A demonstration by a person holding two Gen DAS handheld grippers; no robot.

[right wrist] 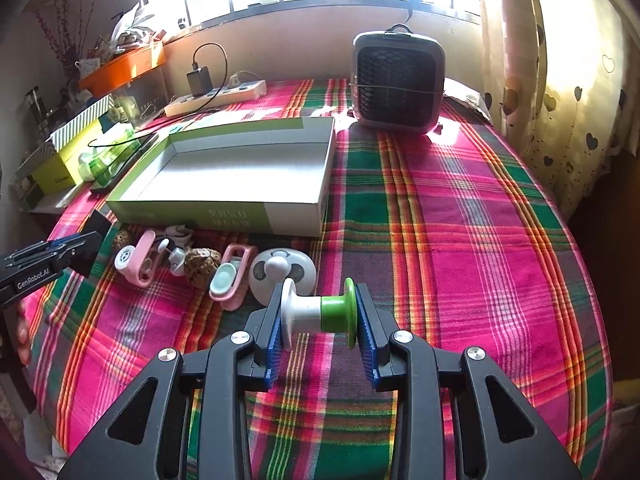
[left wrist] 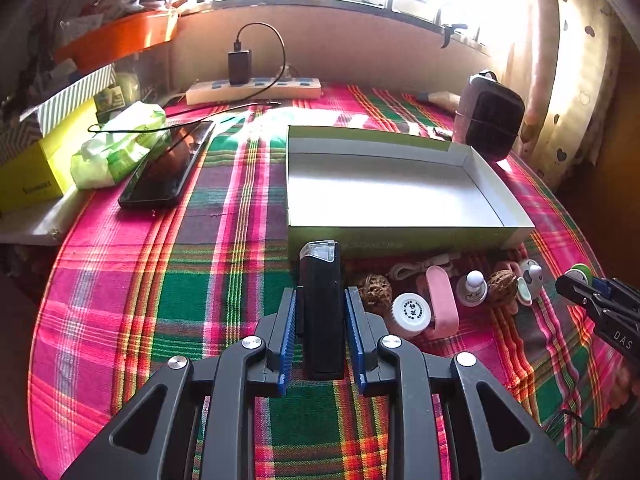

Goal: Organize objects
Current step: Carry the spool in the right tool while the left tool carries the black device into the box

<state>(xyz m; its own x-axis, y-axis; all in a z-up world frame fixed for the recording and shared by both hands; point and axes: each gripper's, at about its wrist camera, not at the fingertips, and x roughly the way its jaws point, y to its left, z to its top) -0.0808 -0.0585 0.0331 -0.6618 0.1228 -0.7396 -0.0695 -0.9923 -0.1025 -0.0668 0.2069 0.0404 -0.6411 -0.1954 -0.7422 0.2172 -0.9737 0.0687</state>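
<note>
Fingers of the left gripper (left wrist: 321, 312) clamp a black rectangular device (left wrist: 322, 312) with a clear cap; its long axis runs straight ahead along the fingers, cap end pointing away toward the near wall of the open box (left wrist: 516, 224). On the right gripper (right wrist: 320, 316), the fingers press the two end flanges of a white-and-green spool (right wrist: 320, 314), whose long axis lies crosswise between the pads, white end on the left, green end on the right. Whether either held thing touches the cloth cannot be told.

One shallow cardboard box sits on the tabletop (right wrist: 460, 220), which is covered in pink, green and red plaid, with its inside bare. Just in front of the box a row of small things lies on the cloth: two walnuts (right wrist: 202, 262), two pink clip-like holders (right wrist: 234, 276), one white screw cap (left wrist: 412, 312), one round white panda-faced piece (right wrist: 282, 272) and one small white knobbed piece (left wrist: 474, 286).

Farther back stand one small grey fan heater (right wrist: 398, 80), one power strip (right wrist: 216, 96) with one black charger (right wrist: 200, 80) plugged in, one dark phone (left wrist: 168, 168), and one green-printed tissue pack (left wrist: 118, 146).
</note>
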